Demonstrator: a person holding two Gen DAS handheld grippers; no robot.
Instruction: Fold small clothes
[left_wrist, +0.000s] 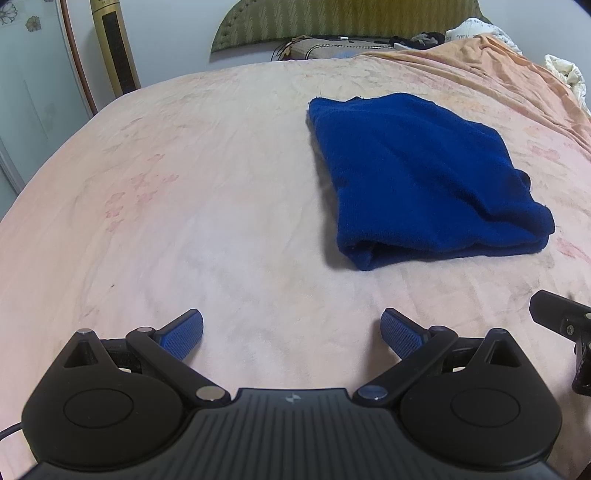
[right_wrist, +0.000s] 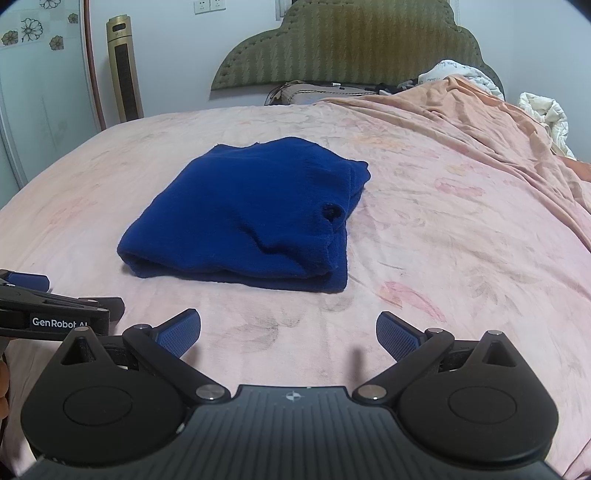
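A bed (right_wrist: 424, 206) with a pink floral sheet fills the lower part of both views. At its far end stands a green padded headboard (right_wrist: 354, 40), and just in front of the headboard lies a brownish pillow (right_wrist: 299, 92). To the headboard's right sits crumpled white bedding (right_wrist: 543, 114). Left of the headboard, against the wall, stands a gold tower fan (right_wrist: 123, 70), with wall sockets (right_wrist: 208, 5) high between them.

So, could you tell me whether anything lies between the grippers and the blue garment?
Nothing visible does. Only bare bedsheet separates the open right gripper and open left gripper from the folded blue garment.
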